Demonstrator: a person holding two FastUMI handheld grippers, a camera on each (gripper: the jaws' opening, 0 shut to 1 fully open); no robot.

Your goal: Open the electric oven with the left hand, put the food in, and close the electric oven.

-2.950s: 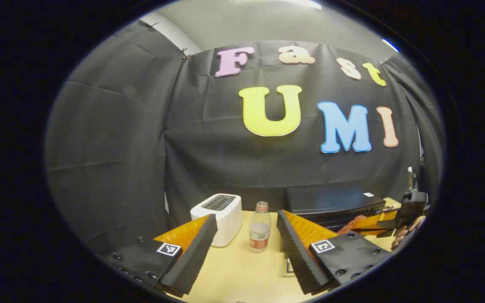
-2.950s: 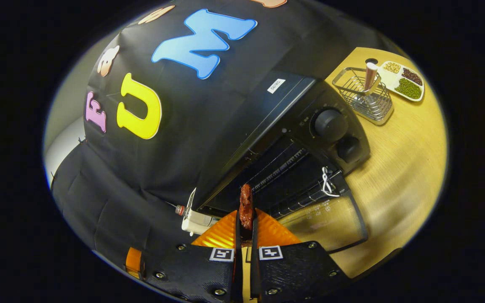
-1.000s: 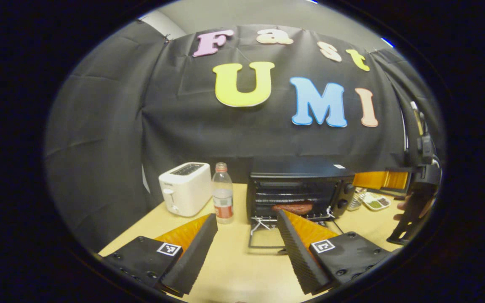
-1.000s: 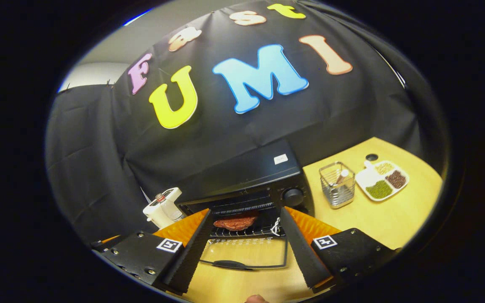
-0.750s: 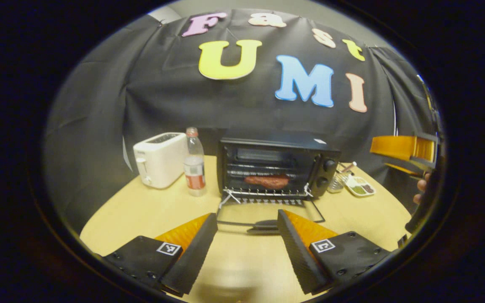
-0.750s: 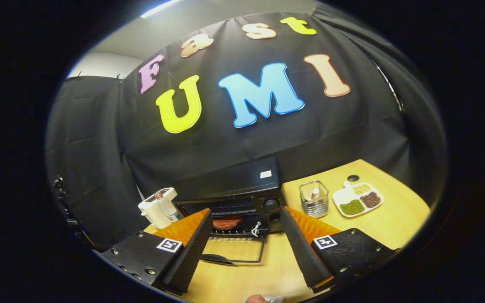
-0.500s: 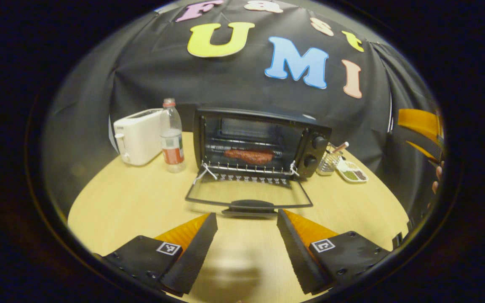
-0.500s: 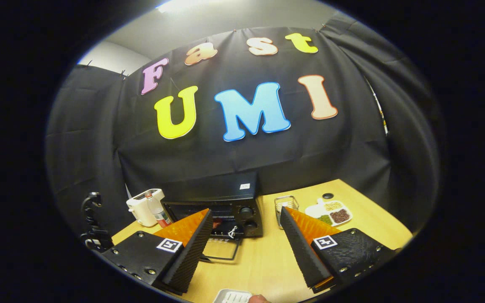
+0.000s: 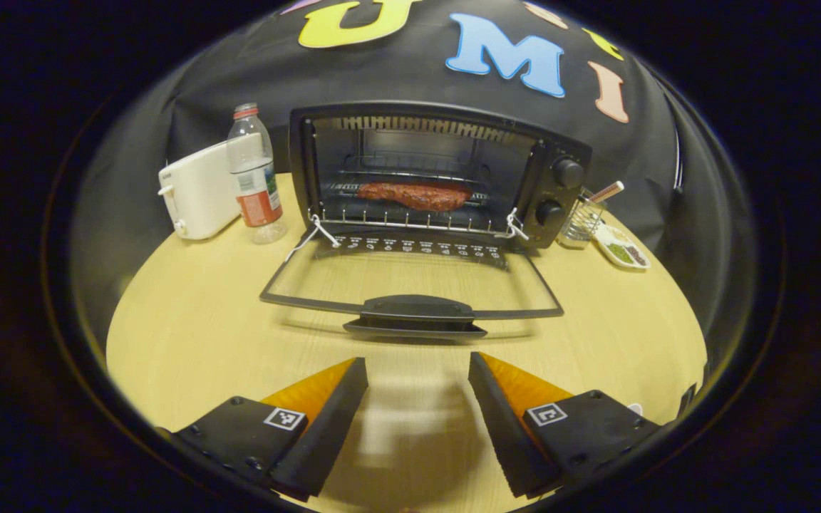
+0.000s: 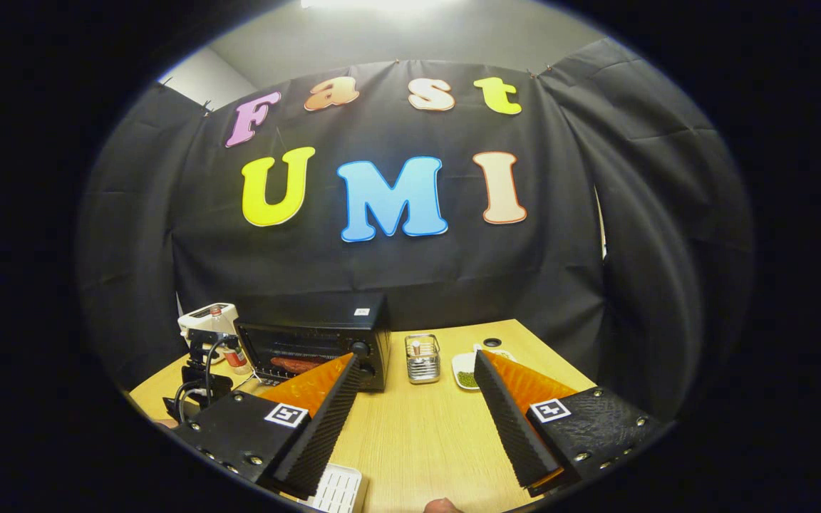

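The black electric oven (image 9: 446,135) stands open, its glass door (image 9: 410,274) lying flat toward me. A reddish-brown piece of food (image 9: 416,196) rests on the oven's rack. My left gripper (image 9: 417,360) is open and empty, low over the table, just short of the door handle (image 9: 414,313). My right gripper (image 10: 416,356) is open and empty, held well back from the oven (image 10: 318,335), where the food (image 10: 296,365) shows on the rack. In the right gripper view the left gripper's body (image 10: 193,385) sits in front of the oven door.
A white toaster (image 9: 200,189) and a clear bottle (image 9: 254,178) stand left of the oven. A wire basket (image 9: 581,217) and a divided plate of beans (image 9: 621,249) stand to its right. A white ridged tray (image 10: 339,491) lies near the table's front edge.
The right gripper let go of the food on the rack, opened and drew far back. The left gripper dropped lower and moved in toward the open door's handle.
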